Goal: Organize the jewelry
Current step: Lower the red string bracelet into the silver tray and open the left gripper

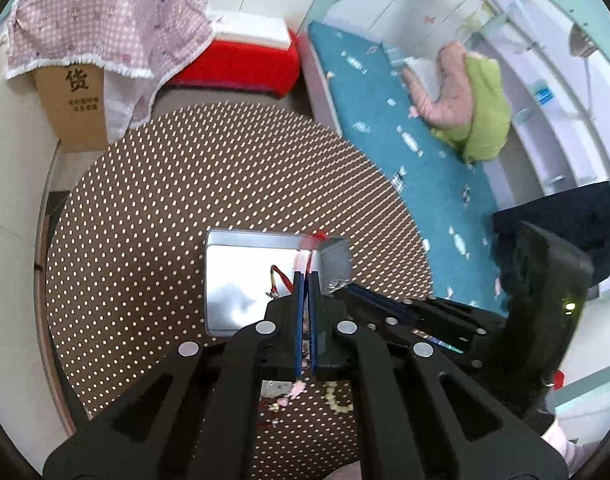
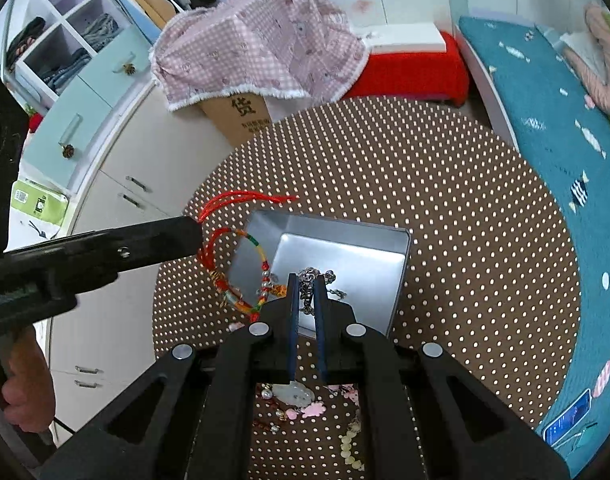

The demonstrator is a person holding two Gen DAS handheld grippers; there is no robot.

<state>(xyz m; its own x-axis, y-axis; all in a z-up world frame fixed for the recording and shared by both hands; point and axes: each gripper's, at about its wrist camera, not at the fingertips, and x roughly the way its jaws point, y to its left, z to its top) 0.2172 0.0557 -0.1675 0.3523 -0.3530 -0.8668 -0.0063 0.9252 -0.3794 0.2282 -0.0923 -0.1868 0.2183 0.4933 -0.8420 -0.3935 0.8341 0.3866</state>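
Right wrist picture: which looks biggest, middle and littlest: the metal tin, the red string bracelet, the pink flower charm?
1. Metal tin
2. Red string bracelet, dangling from the left gripper
3. Pink flower charm, by far the littlest

round dotted table [image 2: 445, 216] (brown) bears metal tin [image 2: 401, 264], loose beads [image 2: 351, 440].

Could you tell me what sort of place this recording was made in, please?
Probably a bedroom at home: a bed with a teal sheet, an open wardrobe of folded clothes, and a small round polka-dot table.
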